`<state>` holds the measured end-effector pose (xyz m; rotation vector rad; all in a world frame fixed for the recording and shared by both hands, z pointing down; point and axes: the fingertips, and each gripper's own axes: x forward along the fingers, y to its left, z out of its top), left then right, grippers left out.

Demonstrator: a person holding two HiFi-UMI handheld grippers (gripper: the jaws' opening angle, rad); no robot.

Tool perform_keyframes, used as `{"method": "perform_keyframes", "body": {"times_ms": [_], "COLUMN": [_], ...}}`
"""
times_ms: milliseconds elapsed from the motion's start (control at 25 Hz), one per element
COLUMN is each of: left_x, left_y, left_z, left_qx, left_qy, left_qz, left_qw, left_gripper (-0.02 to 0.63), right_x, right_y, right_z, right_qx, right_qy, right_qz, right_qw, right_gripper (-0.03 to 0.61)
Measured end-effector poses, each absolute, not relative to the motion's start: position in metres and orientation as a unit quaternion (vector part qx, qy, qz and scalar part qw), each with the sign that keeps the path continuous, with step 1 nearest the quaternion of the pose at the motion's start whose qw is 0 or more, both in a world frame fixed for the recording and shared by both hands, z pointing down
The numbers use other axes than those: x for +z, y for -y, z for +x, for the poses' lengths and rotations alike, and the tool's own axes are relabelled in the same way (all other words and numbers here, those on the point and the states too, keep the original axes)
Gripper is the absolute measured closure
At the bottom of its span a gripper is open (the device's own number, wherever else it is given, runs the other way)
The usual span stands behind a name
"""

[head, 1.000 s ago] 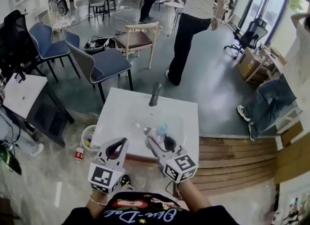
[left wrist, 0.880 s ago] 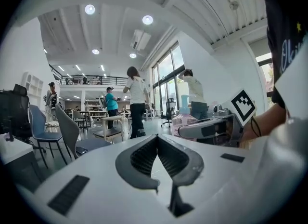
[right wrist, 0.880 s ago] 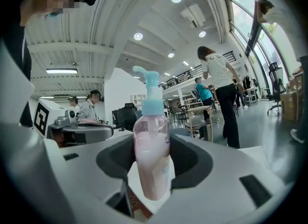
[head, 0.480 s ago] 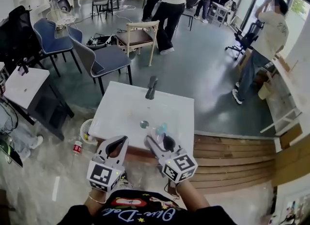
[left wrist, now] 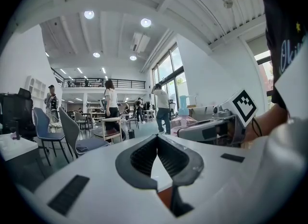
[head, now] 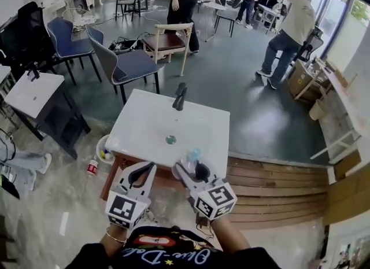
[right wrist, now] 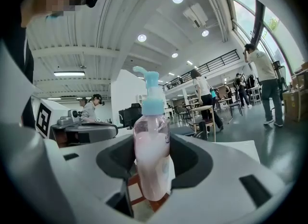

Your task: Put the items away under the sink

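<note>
A pink pump bottle (right wrist: 151, 155) with a light-blue pump stands upright between the jaws of my right gripper (right wrist: 151, 165), which is shut on it. In the head view the bottle (head: 191, 159) and right gripper (head: 188, 169) hang just before the front edge of the white sink top (head: 139, 123), which has a dark faucet (head: 181, 96) and a drain (head: 171, 140). My left gripper (head: 141, 172) is beside it on the left. Its jaws (left wrist: 157, 138) are shut with nothing between them. The space under the sink is hidden.
A white bucket (head: 104, 155) and a red-capped bottle (head: 91, 166) sit on the floor left of the sink. Wooden decking (head: 272, 192) lies to the right. Grey and blue chairs (head: 130, 65), a small white table (head: 34, 94) and several walking people are beyond.
The sink top has slid up and away in the head view, so both grippers now sit in front of its front edge. People in the background have walked on. Both grips are unchanged.
</note>
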<state>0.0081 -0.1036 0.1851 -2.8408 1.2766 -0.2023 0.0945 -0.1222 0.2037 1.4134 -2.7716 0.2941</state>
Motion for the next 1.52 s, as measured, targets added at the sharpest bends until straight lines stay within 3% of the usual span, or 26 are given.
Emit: {"method": "perform_keyframes", "body": {"times_ms": [600,1520], "left_x": [0.189,0.203], "left_y": [0.049,0.029], "left_z": [0.029,-0.008], "left_qx": [-0.066,-0.087], "left_qy": [-0.439,-0.449], "left_qz": [-0.896,-0.889], "left_qw": [0.007,-0.02], "left_gripper": [0.604,0.604], "right_x": [0.206,0.228], "right_y": [0.068,0.045], "right_z": [0.112,0.075], "right_qx": [0.09,0.12], "right_qy": [0.905,0.912], "right_qz": [0.416,0.393], "right_qw": [0.021,0.017], "right_gripper": [0.367,0.367]}}
